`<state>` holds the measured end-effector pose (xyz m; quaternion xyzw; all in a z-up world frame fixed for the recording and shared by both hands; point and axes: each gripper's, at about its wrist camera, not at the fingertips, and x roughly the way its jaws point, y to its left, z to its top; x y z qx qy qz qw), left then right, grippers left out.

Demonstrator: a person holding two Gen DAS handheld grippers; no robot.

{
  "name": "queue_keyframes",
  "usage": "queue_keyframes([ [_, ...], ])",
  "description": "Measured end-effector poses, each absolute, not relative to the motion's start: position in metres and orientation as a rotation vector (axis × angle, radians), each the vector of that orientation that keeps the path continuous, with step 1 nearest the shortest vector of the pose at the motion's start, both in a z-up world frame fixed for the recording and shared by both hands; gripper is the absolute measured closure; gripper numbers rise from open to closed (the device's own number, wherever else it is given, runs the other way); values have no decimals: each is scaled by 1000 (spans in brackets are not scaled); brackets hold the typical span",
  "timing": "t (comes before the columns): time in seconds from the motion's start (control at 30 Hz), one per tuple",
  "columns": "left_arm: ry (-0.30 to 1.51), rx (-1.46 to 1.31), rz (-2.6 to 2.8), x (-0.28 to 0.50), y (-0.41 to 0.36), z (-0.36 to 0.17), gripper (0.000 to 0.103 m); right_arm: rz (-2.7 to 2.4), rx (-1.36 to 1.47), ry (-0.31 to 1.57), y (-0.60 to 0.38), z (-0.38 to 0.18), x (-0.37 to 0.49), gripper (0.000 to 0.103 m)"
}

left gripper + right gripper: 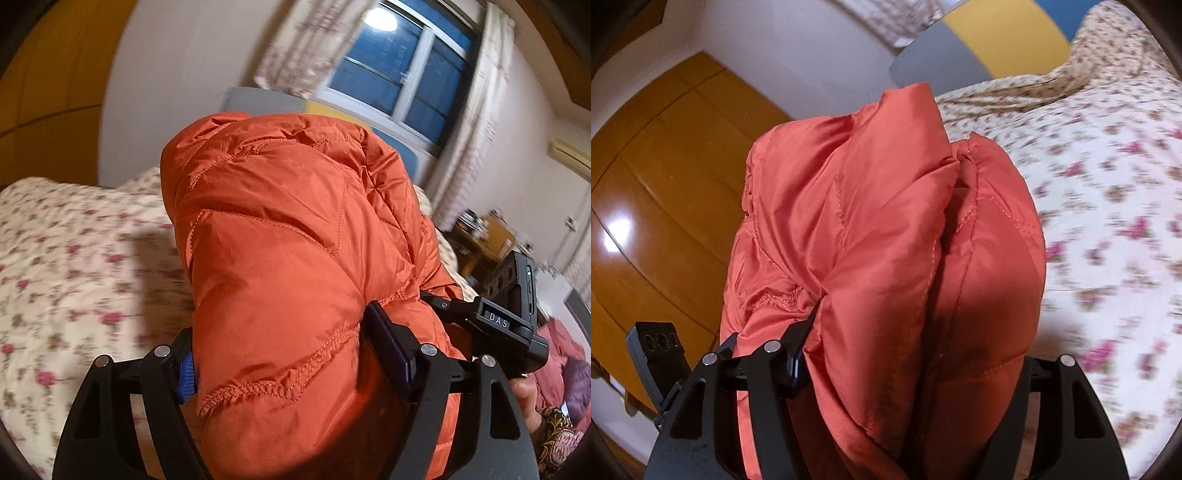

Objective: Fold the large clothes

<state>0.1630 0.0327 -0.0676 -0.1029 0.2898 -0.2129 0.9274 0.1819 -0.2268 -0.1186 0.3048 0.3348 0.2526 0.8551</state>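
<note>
Both grippers clamped on the same orange quilted jacket [280, 258], which is bunched thick and lifted clear above the bed [74, 258]. Left gripper [280, 354]: blue-padded fingers [186, 373] pressed into a fat puffy fold, fabric fills the whole gap and bulges over the far finger. Right gripper [908, 369]: same story, jaws wedged on a stacked wad of layers; only the near finger [796, 363] is visible, the other is buried under cloth. Jacket sits up off the floral bedspread [1108, 221], towards the head end near the pillow [1108, 66] and the grey-yellow-blue headboard [979, 44]. In the left wrist view the right gripper's black body, marked DAS [498, 317], shows at the jacket's right side, with a hand [524, 398] behind it. No containers holding anything visible; a cardboard box [498, 232] sits on a small wooden table by the curtain [472, 129], contents not readable. Wooden wardrobe [665, 184] beyond the bed's far side. Background blurred.
</note>
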Motion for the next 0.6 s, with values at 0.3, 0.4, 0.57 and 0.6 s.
queue_keyframes([
  [0.3,639,-293,-303,191,101,-117,21,427,500,774,-163,-157,222,27],
  [0.4,625,-277,-291,185,102,-136,14,377,467,775,-172,-169,221,21],
  [0.57,649,-252,-273,176,96,-134,7,279,465,777,-189,-169,194,13],
  [0.6,662,-250,-260,173,95,-132,4,262,474,773,-194,-164,192,13],
])
